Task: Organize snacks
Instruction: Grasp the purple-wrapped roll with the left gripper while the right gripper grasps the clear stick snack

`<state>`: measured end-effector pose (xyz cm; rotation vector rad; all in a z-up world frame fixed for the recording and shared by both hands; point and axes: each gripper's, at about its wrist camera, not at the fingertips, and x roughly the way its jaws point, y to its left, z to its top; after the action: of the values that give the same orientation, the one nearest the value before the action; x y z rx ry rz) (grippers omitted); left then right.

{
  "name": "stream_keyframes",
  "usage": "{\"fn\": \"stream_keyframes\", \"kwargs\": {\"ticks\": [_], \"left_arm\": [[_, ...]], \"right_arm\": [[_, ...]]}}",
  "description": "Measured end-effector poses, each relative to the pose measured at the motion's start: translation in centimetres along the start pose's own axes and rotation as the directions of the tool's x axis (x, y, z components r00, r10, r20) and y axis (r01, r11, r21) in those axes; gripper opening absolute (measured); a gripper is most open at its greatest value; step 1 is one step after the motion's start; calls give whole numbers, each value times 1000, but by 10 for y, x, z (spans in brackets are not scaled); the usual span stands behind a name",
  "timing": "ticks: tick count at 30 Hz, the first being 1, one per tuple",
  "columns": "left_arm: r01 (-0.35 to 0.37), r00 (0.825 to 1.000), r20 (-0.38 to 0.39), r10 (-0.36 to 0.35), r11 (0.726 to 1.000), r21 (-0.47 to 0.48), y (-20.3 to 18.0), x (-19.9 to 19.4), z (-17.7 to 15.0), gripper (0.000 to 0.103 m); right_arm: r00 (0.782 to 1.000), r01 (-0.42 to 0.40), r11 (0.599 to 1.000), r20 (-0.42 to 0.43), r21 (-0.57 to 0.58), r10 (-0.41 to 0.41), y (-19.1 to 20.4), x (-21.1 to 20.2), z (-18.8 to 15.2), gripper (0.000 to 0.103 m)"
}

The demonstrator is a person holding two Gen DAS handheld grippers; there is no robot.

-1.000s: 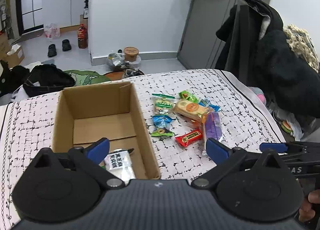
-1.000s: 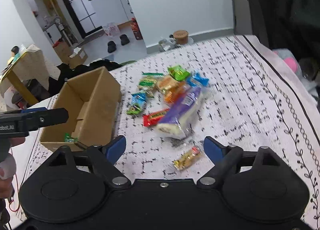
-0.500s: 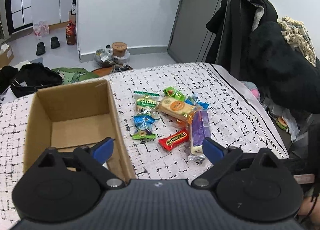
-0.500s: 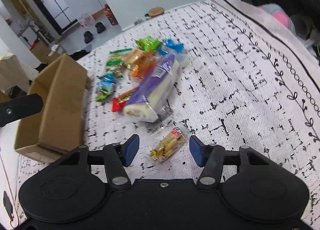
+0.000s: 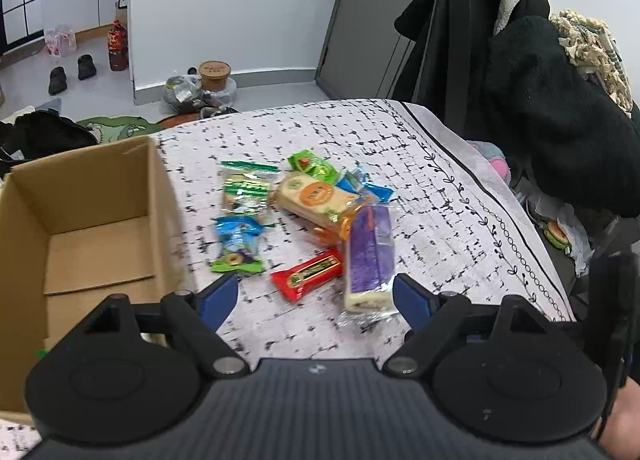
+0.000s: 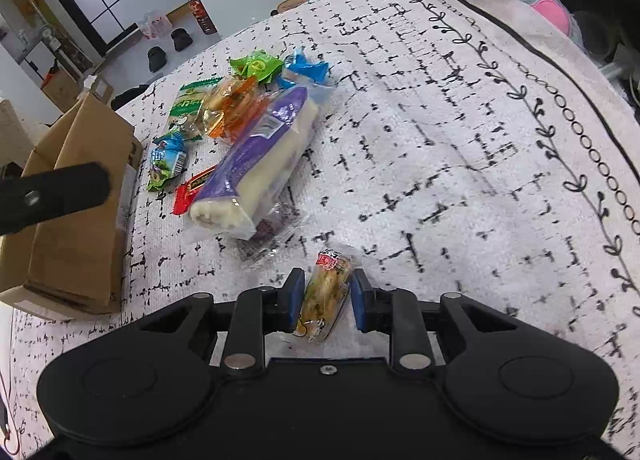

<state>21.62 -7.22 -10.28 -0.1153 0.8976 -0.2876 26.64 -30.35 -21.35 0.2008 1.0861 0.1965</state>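
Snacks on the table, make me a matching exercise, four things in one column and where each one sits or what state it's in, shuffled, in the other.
Things:
1. cardboard box
2. red bar
3. purple-wrapped roll
4. small yellow snack

Places or states:
A. between the right gripper's blue pads
B. open-topped, at the left of the cloth
C. flat on the cloth ahead of the left gripper, whose jaws are closing with nothing between them
D. longest packet, lying against the pile

Pairs: 1-B, 2-C, 3-D, 4-A
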Motion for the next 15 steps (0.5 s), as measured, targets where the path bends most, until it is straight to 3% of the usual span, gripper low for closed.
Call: {"fn": "stream_keyframes", "kwargs": {"ticks": [8,15], "left_arm": [[31,999,-26,-30,999,15,-26,33,7,81],[37,995,-94,-35,999,21,-37,65,7,70]], "right_arm": [[1000,-16,1000,22,-1,16,-19,-16,7,20],[999,-29,1000,43,2,29,-25,-26,12,20]]}}
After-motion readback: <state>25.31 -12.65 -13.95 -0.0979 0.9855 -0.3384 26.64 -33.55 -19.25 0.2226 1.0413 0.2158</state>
